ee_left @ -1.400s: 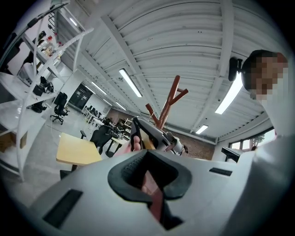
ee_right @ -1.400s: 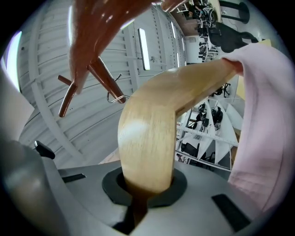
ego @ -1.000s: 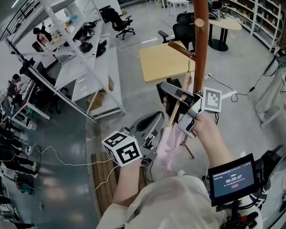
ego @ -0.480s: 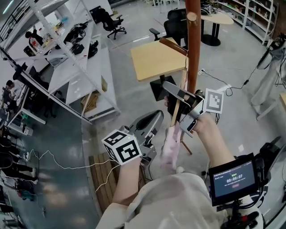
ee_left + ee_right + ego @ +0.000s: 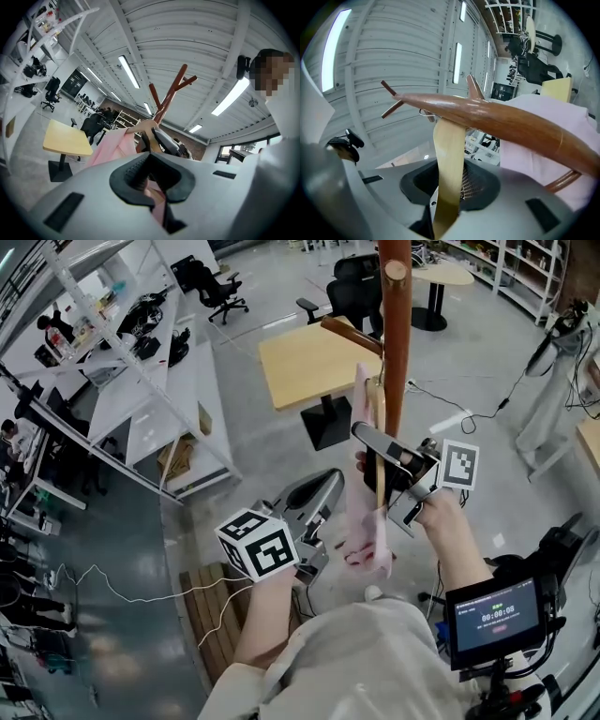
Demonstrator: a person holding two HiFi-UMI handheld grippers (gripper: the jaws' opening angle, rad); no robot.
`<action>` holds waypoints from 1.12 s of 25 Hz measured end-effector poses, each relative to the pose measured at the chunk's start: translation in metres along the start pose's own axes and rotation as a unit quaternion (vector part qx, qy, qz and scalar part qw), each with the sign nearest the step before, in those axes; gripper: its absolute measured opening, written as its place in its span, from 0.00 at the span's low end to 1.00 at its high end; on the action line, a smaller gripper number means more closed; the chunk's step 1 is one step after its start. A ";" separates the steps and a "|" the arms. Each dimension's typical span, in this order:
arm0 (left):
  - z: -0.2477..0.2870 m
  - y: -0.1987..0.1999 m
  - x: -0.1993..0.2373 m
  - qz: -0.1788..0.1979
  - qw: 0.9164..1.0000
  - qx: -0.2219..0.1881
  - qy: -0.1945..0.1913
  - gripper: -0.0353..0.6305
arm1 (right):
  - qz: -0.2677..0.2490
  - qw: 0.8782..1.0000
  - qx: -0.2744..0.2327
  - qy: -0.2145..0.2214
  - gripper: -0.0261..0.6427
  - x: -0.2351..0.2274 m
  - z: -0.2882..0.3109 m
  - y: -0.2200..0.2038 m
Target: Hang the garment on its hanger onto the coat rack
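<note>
The brown coat rack pole (image 5: 396, 343) rises ahead, with a peg (image 5: 352, 337) slanting off to its left. A wooden hanger (image 5: 379, 442) carrying a pink garment (image 5: 361, 512) hangs beside the pole. Its metal hook (image 5: 423, 112) sits up against the rack (image 5: 497, 119). My right gripper (image 5: 382, 465) is around the hanger's arm (image 5: 449, 154). Its jaws are opening, and a dark gap shows beside the wood. My left gripper (image 5: 319, 498) stays lower left, next to the garment's hem. Pink cloth (image 5: 112, 145) shows past its jaws (image 5: 150, 183), and their state is unclear.
A yellow square table (image 5: 309, 362) stands behind the rack, with black office chairs (image 5: 356, 292) and a round table (image 5: 441, 273) farther back. White shelving (image 5: 159, 381) runs along the left. A wooden pallet (image 5: 202, 606) lies below, and a small screen (image 5: 497, 620) sits at lower right.
The right gripper has lifted the hanger and garment up along the pole, closer to the peg. The left gripper has stayed where it was.
</note>
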State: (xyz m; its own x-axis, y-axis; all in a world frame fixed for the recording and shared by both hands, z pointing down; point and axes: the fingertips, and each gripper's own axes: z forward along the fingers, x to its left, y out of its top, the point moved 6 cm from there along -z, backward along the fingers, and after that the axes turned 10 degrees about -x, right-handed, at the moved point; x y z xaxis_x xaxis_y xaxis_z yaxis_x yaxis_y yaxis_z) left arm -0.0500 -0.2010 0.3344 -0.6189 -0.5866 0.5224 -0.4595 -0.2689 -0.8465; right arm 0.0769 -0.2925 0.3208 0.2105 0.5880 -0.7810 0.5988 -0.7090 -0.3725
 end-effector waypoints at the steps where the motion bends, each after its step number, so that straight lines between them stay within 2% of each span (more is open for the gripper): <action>1: 0.001 -0.001 -0.002 -0.002 1.000 0.001 -0.002 0.06 | -0.003 1.000 0.003 0.001 0.16 0.004 -0.003 0.000; 5: 0.008 -0.007 -0.007 -0.007 1.000 0.005 -0.009 0.06 | -0.024 1.000 0.018 -0.007 0.31 0.012 -0.009 0.002; 12: 0.014 -0.013 -0.008 -0.013 1.000 0.009 -0.014 0.06 | -0.080 0.993 0.070 -0.053 0.32 0.019 -0.024 0.011; 16: 0.016 -0.014 -0.005 -0.016 1.000 0.010 -0.019 0.06 | -0.146 0.980 0.089 -0.100 0.31 0.020 -0.040 0.018; 18: 0.017 -0.016 -0.005 -0.019 1.000 0.012 -0.022 0.06 | -0.162 0.977 0.079 -0.116 0.31 0.022 -0.055 0.022; 23: 0.021 -0.020 -0.002 -0.029 0.999 0.016 -0.027 0.06 | -0.153 0.983 0.017 -0.102 0.31 0.031 -0.088 0.026; 28: 0.025 -0.024 -0.001 -0.034 0.999 0.018 -0.034 0.06 | -0.166 0.979 -0.029 -0.113 0.31 0.036 -0.126 0.027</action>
State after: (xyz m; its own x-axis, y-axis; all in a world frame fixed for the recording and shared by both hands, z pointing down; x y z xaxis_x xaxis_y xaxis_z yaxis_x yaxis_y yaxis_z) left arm -0.0227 -0.2127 0.3515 -0.5420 -0.6160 0.5716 -0.4755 -0.3360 -0.8130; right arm 0.1974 -0.2416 0.3461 -0.1762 0.6766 -0.7150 0.6490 -0.4663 -0.6012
